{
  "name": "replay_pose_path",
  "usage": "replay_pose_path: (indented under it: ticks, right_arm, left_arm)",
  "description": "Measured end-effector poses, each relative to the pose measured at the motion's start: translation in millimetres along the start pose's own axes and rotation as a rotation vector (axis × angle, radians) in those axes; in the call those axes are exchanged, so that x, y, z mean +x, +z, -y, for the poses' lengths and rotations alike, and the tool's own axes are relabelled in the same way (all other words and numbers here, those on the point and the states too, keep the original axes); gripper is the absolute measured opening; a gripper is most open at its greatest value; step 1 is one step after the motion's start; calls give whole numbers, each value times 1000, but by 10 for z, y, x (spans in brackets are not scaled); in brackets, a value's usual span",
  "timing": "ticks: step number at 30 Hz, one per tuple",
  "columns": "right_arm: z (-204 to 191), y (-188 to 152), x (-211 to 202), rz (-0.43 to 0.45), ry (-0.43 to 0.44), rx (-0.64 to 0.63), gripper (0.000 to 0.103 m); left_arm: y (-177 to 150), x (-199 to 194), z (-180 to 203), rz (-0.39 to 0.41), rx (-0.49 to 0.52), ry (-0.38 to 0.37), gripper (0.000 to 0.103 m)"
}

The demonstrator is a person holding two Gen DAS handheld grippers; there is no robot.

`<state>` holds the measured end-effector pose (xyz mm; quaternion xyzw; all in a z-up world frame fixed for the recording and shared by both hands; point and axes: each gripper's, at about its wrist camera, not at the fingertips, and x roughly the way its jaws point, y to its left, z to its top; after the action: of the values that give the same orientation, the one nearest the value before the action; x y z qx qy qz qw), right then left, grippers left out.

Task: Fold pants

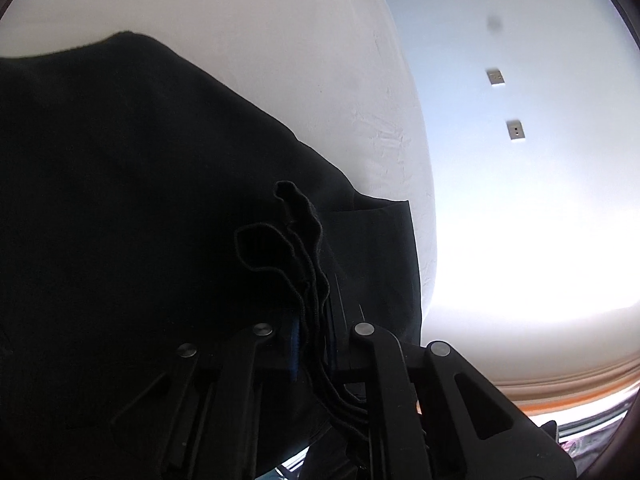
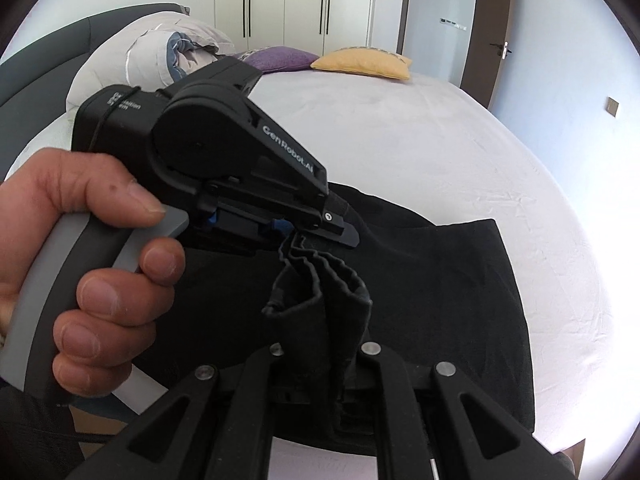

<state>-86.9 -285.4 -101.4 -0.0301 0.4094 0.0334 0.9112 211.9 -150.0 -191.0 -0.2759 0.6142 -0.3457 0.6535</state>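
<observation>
The black pants lie on a white bed sheet, with one bunched hem end lifted. My left gripper is shut on the gathered hem layers; a hand holds its grey handle. My right gripper is shut on the same bunched hem just below it. In the left wrist view the pants fill the left side, and the left gripper pinches several stacked fabric edges between its jaws.
A purple cushion, a yellow cushion and a bundled duvet lie at the bed's far end. White wardrobes and a door stand behind. A pale wall with wall plates lies beyond the bed edge.
</observation>
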Motion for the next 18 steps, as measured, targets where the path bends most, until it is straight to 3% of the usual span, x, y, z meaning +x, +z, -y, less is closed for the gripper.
replay_pose_path:
  ticks: [10, 18]
  right_arm:
    - [-649, 145, 213, -5, 82, -145, 9]
    - [-905, 120, 453, -58, 116, -208, 9]
  left_arm:
    - [446, -486, -181, -37, 164, 182, 8]
    - [539, -604, -507, -44, 140, 221, 8]
